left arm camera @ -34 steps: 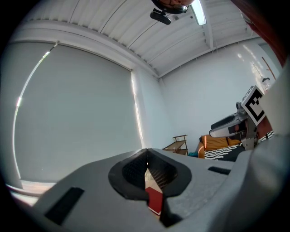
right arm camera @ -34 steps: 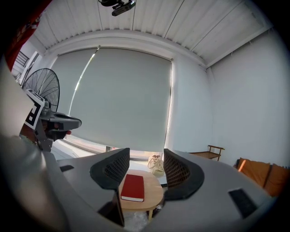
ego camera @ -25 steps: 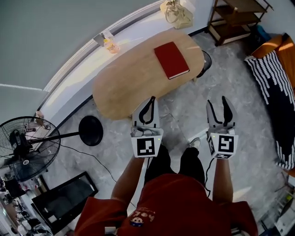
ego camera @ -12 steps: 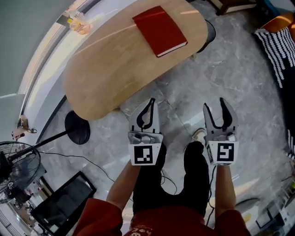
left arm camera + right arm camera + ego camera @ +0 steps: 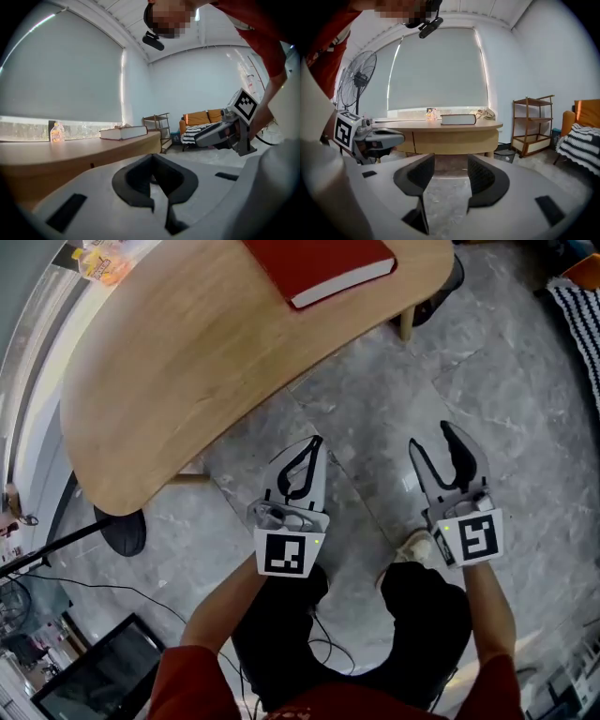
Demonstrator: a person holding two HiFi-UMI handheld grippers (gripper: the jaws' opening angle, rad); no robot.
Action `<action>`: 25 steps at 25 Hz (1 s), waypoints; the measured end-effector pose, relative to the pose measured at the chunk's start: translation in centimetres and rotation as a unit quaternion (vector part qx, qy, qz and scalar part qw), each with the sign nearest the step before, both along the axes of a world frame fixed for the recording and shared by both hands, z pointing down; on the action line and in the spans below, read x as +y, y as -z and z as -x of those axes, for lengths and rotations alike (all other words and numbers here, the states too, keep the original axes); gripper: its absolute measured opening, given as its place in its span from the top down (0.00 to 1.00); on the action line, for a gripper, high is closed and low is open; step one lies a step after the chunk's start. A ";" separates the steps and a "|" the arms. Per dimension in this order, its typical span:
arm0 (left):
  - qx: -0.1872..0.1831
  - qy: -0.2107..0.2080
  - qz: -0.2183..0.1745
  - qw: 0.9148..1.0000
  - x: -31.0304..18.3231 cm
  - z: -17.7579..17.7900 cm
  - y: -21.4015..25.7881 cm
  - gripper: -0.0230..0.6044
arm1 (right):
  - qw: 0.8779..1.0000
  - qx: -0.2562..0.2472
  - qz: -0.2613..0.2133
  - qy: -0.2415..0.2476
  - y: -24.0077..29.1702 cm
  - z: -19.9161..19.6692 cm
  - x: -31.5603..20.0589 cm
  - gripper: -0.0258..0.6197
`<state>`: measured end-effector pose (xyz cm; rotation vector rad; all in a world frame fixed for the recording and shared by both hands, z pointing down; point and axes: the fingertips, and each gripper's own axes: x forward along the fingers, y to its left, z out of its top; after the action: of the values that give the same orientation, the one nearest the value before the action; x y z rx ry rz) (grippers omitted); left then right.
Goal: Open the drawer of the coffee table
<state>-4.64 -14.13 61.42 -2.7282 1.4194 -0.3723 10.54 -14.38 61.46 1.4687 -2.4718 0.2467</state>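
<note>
Grippers [image 5: 312, 444] [image 5: 431, 439] level before coffee table [image 5: 187, 362]

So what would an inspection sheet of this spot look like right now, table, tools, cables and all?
Surface: oval wooden coffee table, top mostly bare.
Job's things: drawer not seen pulled out; the table front looks flush in the right gripper view.
Clutter: red book on the table; drink bottle on the ledge behind.
Grippers: left gripper shut, empty; right gripper open, empty; both over the floor, short of the table.
Cables: thin black cable across the floor at left.
Surroundings: grey stone floor, standing fan, wooden shelf, sofa with a striped throw.
</note>
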 end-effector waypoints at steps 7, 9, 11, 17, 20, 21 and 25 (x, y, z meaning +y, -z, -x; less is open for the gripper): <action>0.058 0.023 -0.016 0.998 -2.5 0.4 -8.5 0.95 | 1.000 -0.021 -0.019 0.008 -9.0 -0.5 -2.9 0.62; 0.059 0.013 -0.021 0.998 -2.4 0.1 -10.0 0.95 | 1.000 -0.026 -0.008 0.012 -10.9 -0.3 -3.0 0.63; 0.026 -0.016 -0.029 0.999 -1.9 -0.4 -11.5 0.95 | 0.999 -0.042 0.002 0.009 -12.0 -0.2 -3.1 0.62; 0.013 -0.036 -0.028 0.999 -1.1 -1.1 -13.5 0.95 | 0.999 -0.033 -0.015 -0.004 -14.0 -0.5 -2.4 0.62; 0.072 0.014 -0.021 0.997 -2.0 0.2 -13.6 0.95 | 0.999 -0.044 -0.013 -0.011 -14.2 0.1 -1.8 0.62; 0.073 0.020 -0.026 0.997 -2.2 0.4 -13.7 0.95 | 0.999 -0.051 -0.013 -0.011 -13.9 0.2 -1.6 0.62; 0.057 0.028 -0.042 0.997 -2.1 1.0 -14.3 0.95 | 0.998 -0.046 -0.033 -0.007 -12.8 0.6 -0.9 0.62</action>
<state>-5.65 -16.28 75.70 -2.6860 1.5056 -0.1570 9.92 -15.31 74.29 1.5356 -2.5651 0.2416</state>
